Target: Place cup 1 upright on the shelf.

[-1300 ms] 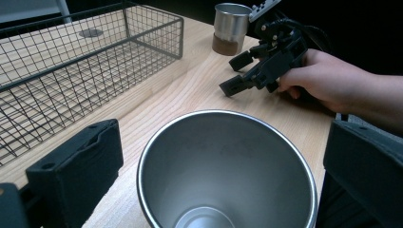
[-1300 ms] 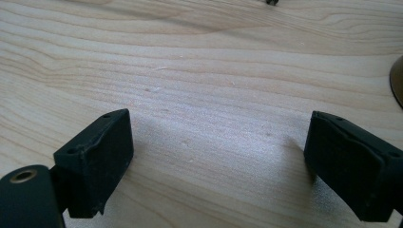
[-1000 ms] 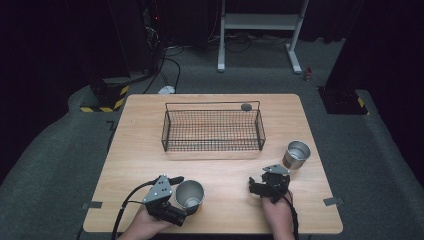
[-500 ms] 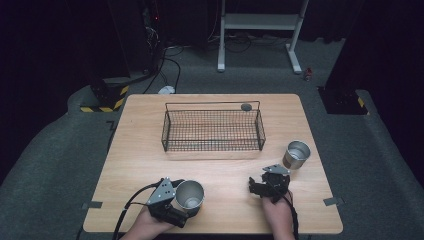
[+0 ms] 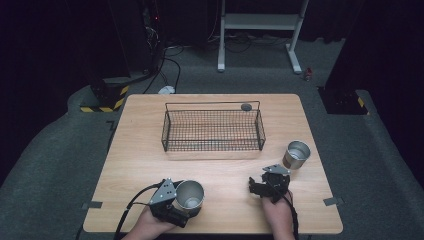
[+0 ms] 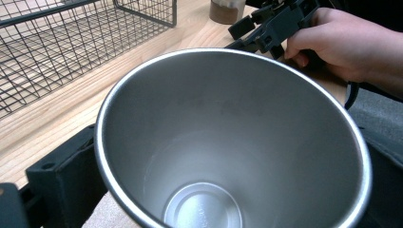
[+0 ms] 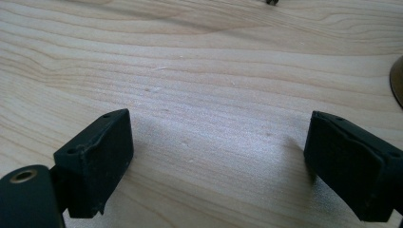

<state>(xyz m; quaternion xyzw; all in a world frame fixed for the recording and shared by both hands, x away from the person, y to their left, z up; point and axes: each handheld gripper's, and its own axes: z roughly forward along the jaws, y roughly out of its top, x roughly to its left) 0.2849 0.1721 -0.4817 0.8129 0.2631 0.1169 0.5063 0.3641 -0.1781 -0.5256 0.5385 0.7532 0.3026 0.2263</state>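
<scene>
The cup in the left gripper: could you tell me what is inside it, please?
Nothing: the cup shows bare steel walls and base. The table beneath it is covered.

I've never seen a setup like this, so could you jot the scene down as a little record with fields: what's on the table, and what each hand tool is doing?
Table: light wooden table
Left gripper: clamped on a steel cup, near the table's front edge
Cup contents: empty, bare inside
Right gripper: jaws wide apart, nothing between them, low over bare wood
Second steel cup: upright on the table, just beyond the right gripper
Wire basket: black, mid-table, looks empty
Small dark round object: behind the basket's far rim; cannot tell what it is
</scene>
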